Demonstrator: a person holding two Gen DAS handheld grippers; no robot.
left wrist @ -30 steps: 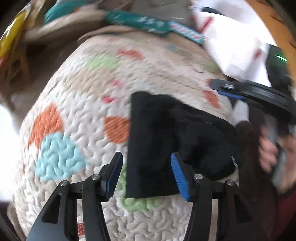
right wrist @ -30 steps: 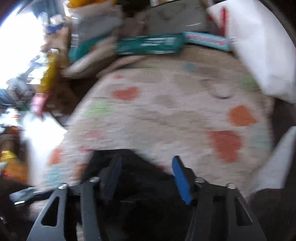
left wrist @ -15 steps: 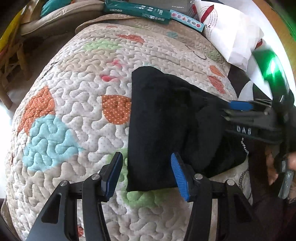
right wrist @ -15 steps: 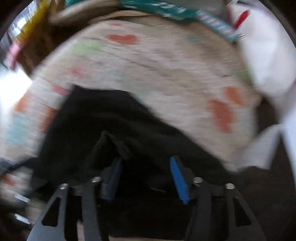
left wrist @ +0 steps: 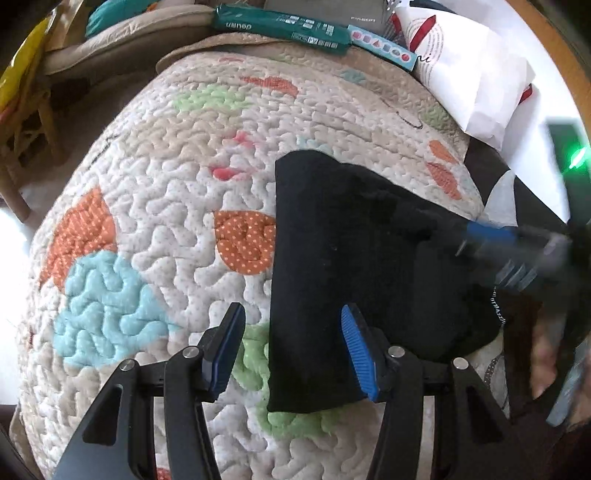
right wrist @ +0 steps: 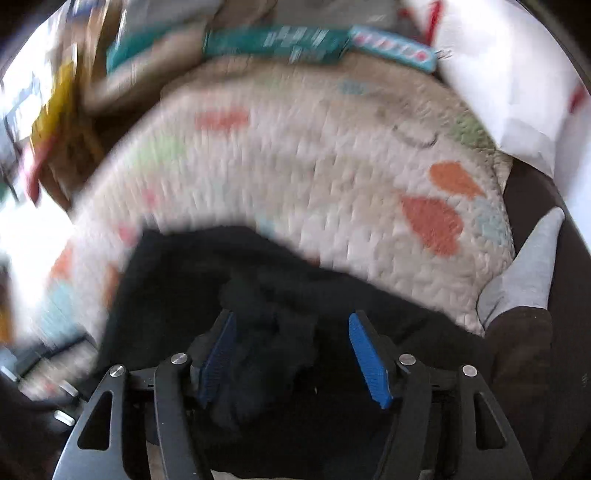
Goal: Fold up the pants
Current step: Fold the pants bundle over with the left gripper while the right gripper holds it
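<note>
Black pants (left wrist: pixel 351 240), folded into a compact rectangle, lie on a quilted cover (left wrist: pixel 166 166) with coloured patches. My left gripper (left wrist: pixel 291 347) hangs open just above the pants' near left edge, its right pad over the cloth and its left pad over bare quilt. My right gripper (left wrist: pixel 472 240) reaches in from the right, blurred, onto the right side of the pants. In the right wrist view the right gripper (right wrist: pixel 293 354) points down at the pants (right wrist: pixel 184 280). Its jaws are opening, with a loose bunch of black fabric between the pads.
A long green box (left wrist: pixel 280 26) and a white bag (left wrist: pixel 472 81) lie along the far edge of the quilt. A person's hand (left wrist: pixel 543 354) holds the right gripper. A grey sock (right wrist: pixel 524 273) lies off the quilt's right edge, and wooden furniture (left wrist: pixel 22 122) stands at the far left.
The right gripper has come down from the upper right onto the pants and tilted toward them, its jaws spreading wider. The left gripper and the pants have stayed in place.
</note>
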